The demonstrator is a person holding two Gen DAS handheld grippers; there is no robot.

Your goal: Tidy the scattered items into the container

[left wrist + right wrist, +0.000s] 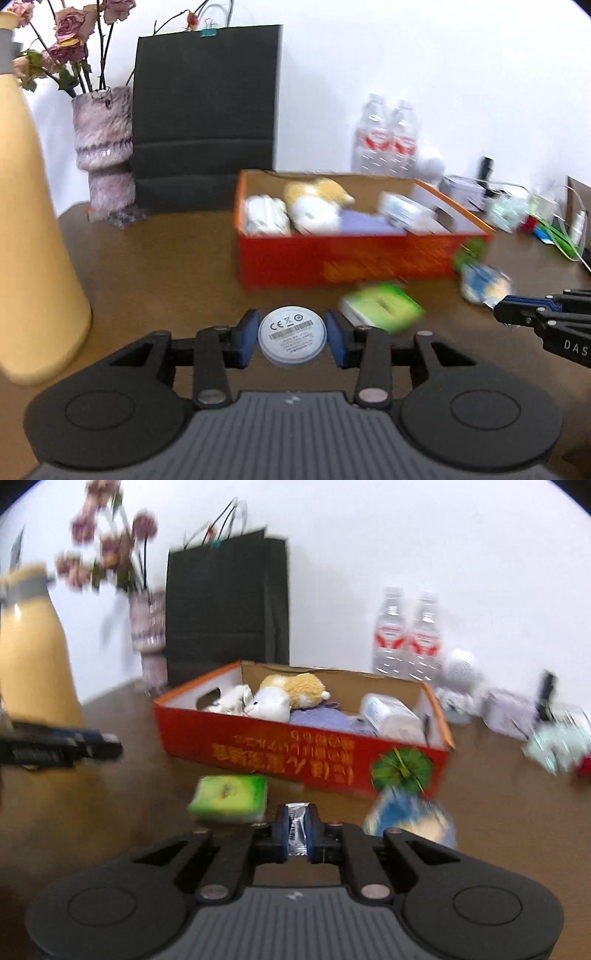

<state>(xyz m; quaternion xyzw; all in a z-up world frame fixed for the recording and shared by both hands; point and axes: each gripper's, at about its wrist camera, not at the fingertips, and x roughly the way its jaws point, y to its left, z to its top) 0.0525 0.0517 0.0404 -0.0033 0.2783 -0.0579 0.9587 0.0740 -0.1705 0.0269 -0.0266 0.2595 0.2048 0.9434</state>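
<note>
My left gripper (291, 338) is shut on a round white disc (291, 332) with a printed label, its blue pads (246, 338) against both sides. It hovers over the brown table in front of the red cardboard box (343, 258), which holds a plush toy, tissue packs and a purple cloth. My right gripper (298, 830) is shut on a small silver sachet (297, 829) near the box front (258, 746). A green tissue pack (231, 794) and a blue-and-white packet (410, 816) lie on the table before the box. The right gripper (498, 314) also shows at the right edge of the left wrist view.
A tall yellow bottle (33, 221) stands close on the left. Behind the box are a vase of dried flowers (105, 147), a black paper bag (207, 118) and two water bottles (388, 140). A white round speaker (460, 668) and small clutter (554, 738) fill the back right.
</note>
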